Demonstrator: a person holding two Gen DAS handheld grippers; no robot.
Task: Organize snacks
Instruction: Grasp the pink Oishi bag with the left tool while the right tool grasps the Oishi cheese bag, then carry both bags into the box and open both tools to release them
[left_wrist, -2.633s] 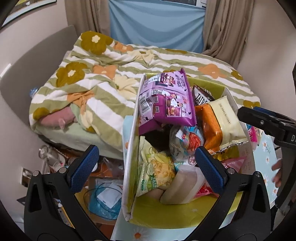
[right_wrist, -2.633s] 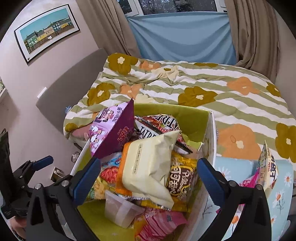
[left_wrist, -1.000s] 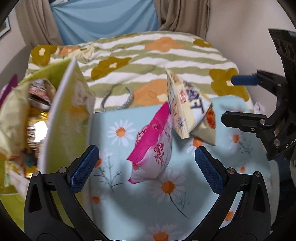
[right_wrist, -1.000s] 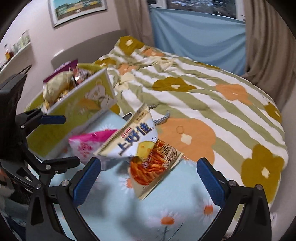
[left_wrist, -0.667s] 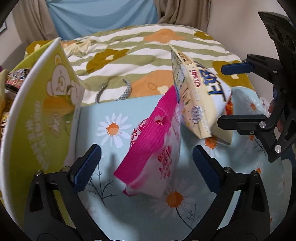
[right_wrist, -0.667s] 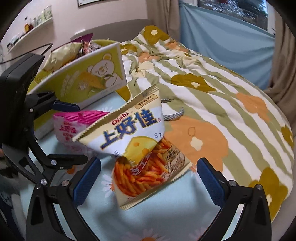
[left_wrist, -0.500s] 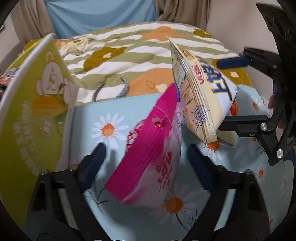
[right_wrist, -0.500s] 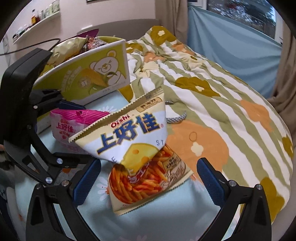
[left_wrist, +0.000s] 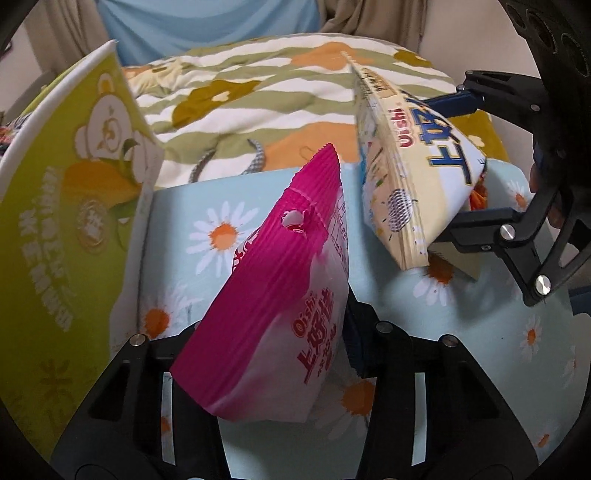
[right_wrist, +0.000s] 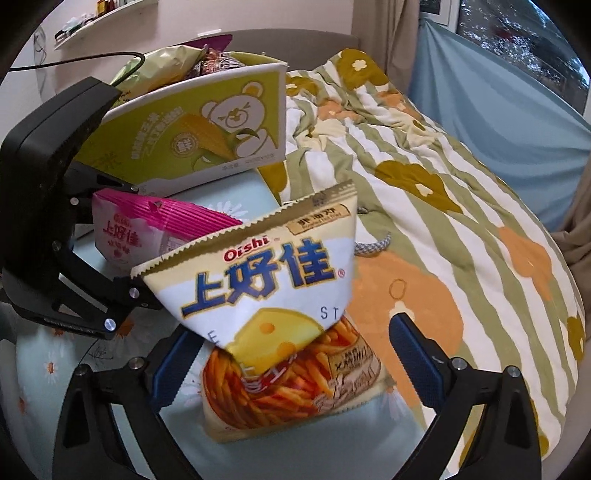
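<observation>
Magenta and white on the pink snack bag (left_wrist: 280, 295), red lettering. Cream and white on the cheese snack bag (right_wrist: 258, 280), blue characters, a yellow cheese wedge, orange sticks. Lime green and white on the box (right_wrist: 207, 136), a white bear with yellow corn. Pale blue tablecloth (left_wrist: 461, 369) with white, orange-centred daisies. Green-and-white striped blanket (right_wrist: 461, 192) with mustard and orange flowers.

Pink Oishi snack bag (left_wrist: 273, 325) stands upright on the daisy-print bench (left_wrist: 480, 369), pinched at its base. At its two o'clock, a cream Oishi cheese-stick bag (right_wrist: 258, 291) leans tilted, touching it.
</observation>
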